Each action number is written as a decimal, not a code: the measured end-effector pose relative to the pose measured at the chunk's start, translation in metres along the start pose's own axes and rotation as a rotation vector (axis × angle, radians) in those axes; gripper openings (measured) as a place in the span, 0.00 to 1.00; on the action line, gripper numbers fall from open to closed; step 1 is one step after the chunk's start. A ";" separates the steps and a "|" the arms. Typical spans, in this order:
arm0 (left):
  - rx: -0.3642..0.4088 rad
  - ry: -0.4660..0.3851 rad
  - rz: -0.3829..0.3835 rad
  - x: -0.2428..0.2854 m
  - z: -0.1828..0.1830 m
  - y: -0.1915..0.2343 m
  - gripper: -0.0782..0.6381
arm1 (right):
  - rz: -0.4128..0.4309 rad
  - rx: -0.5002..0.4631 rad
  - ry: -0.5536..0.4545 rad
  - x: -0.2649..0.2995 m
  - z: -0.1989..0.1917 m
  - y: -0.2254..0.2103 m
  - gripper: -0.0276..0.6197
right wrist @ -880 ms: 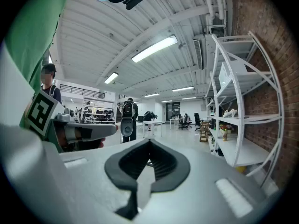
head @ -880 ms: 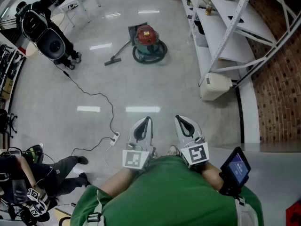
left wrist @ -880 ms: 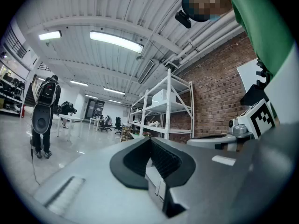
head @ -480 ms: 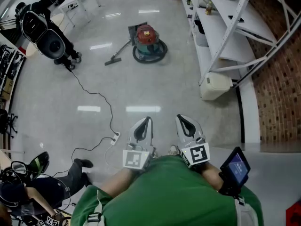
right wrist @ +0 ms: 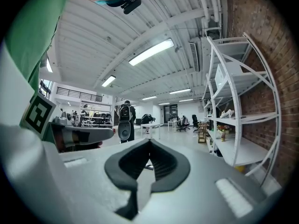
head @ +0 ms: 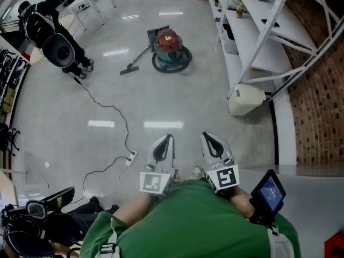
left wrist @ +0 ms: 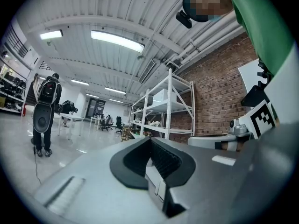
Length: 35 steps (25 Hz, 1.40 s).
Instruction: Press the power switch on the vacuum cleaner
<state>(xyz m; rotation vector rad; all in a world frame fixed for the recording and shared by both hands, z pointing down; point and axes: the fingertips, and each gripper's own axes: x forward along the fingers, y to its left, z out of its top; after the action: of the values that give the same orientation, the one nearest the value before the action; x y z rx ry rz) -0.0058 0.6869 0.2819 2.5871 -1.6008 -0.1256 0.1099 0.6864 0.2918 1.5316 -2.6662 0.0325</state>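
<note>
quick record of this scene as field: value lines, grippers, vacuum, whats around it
vacuum cleaner: red and teal canister on the floor, far ahead of the person
floor nozzle: lies left of the vacuum in the head view
left gripper: jaws together, nothing between them, held close to the body
right gripper: jaws together, nothing between them, beside the left one
task state: neither gripper near the vacuum
cable: black, runs across the floor to a white power strip
shelving: white rack on the right, along a brick wall

Switch on vacuum cleaner [head: 167, 46] too small
</note>
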 end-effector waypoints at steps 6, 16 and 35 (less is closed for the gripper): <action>0.002 0.010 0.029 0.010 -0.001 -0.011 0.12 | 0.014 -0.014 0.007 -0.001 0.000 -0.021 0.05; -0.001 0.021 0.085 0.033 -0.016 -0.019 0.12 | 0.058 -0.001 0.035 0.010 -0.016 -0.050 0.05; -0.028 -0.008 0.023 0.189 0.002 0.145 0.12 | -0.001 -0.048 0.054 0.222 0.003 -0.087 0.05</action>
<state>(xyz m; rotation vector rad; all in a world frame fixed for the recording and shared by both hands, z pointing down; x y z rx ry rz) -0.0506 0.4535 0.2945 2.5500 -1.6191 -0.1551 0.0733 0.4515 0.3030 1.4958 -2.6060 0.0100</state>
